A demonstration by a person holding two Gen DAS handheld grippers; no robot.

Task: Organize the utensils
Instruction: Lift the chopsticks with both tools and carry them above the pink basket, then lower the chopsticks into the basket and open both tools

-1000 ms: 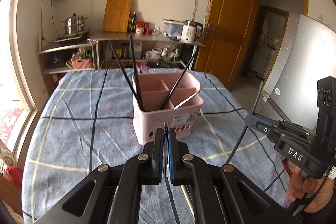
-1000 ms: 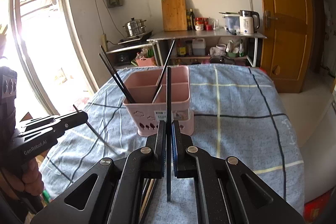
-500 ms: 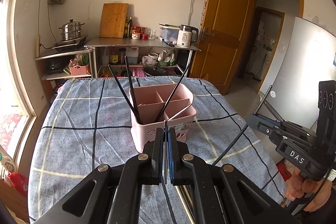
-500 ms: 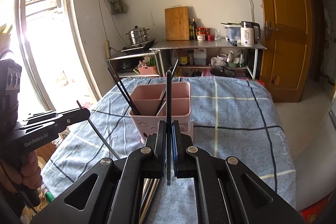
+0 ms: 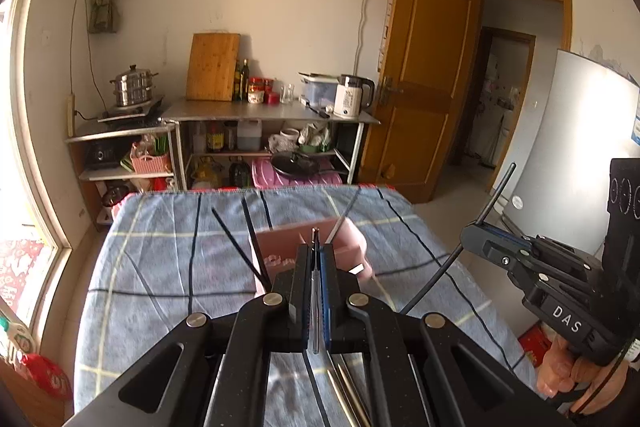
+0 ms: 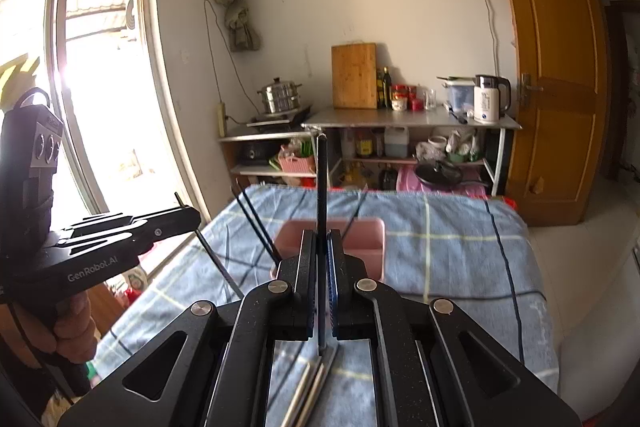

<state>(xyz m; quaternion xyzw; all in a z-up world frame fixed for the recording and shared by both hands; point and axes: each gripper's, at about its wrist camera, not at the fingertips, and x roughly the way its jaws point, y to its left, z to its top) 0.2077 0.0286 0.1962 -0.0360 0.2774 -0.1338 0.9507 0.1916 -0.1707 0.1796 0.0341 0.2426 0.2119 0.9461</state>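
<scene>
A pink utensil holder (image 5: 280, 251) (image 6: 360, 239) stands on the blue checked cloth, with several black chopsticks (image 5: 236, 239) (image 6: 256, 223) leaning in it. My left gripper (image 5: 316, 251) is shut on a thin black chopstick (image 5: 315, 291), raised in front of the holder. My right gripper (image 6: 320, 239) is shut on a black chopstick (image 6: 321, 187) that stands upright between the jaws. The right gripper shows in the left wrist view (image 5: 472, 239), its chopstick (image 5: 440, 267) slanting. The left gripper shows in the right wrist view (image 6: 188, 217).
Metal utensils (image 5: 344, 395) (image 6: 308, 387) lie on the cloth (image 5: 160, 287) under the grippers. Beyond the table's far edge stand shelves with a kettle (image 5: 352, 99), cutting board (image 5: 212, 67) and steamer pot (image 5: 132, 91). A wooden door (image 5: 424, 67) is right.
Both grippers have risen and pulled back from the pink holder, each still holding its chopstick. The holder now sits lower and further off in both views.
</scene>
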